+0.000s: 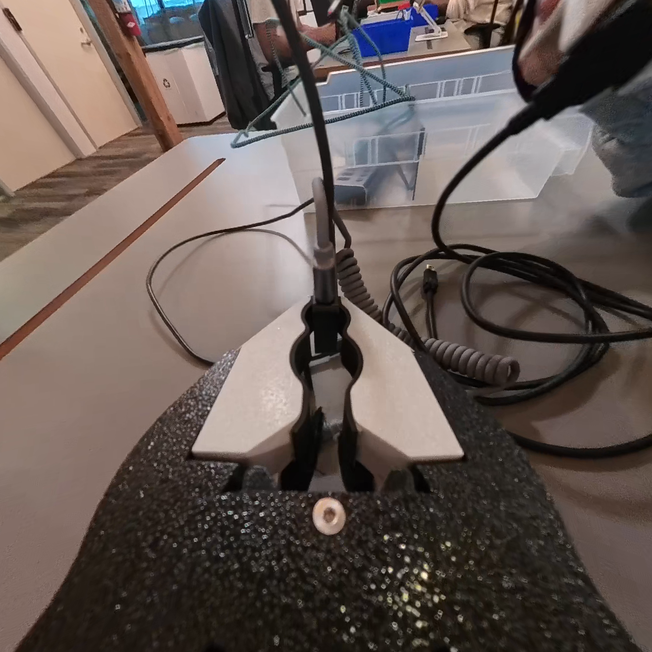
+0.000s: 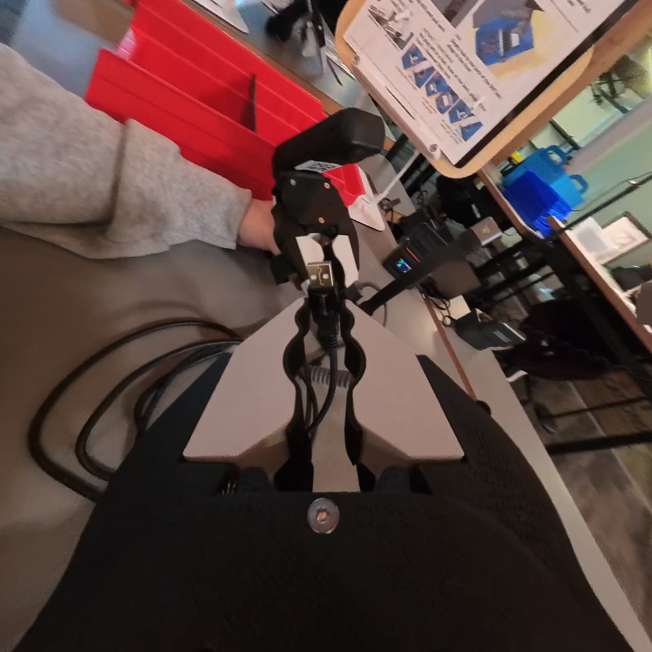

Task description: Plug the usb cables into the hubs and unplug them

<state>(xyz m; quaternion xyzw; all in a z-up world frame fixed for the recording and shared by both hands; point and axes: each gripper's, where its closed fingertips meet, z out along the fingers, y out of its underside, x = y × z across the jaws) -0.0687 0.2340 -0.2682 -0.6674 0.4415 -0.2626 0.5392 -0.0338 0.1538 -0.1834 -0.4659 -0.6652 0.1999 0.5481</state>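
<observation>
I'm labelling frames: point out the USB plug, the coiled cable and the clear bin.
USB plug (image 2: 320,275): right wrist view, on its metal shell.
Coiled cable (image 1: 469,360): left wrist view, on the coils lying on the table.
Clear bin (image 1: 476,169): left wrist view, on its front wall.

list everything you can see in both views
hub: 1, black, clamped in left tool
grey plug: 1, in the hub's far end
usb plug: 1, silver tip on black cable, clamped in right tool
coiled cable: 1, grey, on table right of left tool
black cables: several, looped on table
braided cable: 1, teal, over bin rim
clear bin: 1, far side of table
red bins: stacked, behind the sleeve
table: 1, grey
sleeve: 1, grey
left tool: shut on hub
right tool: shut on usb plug
</observation>
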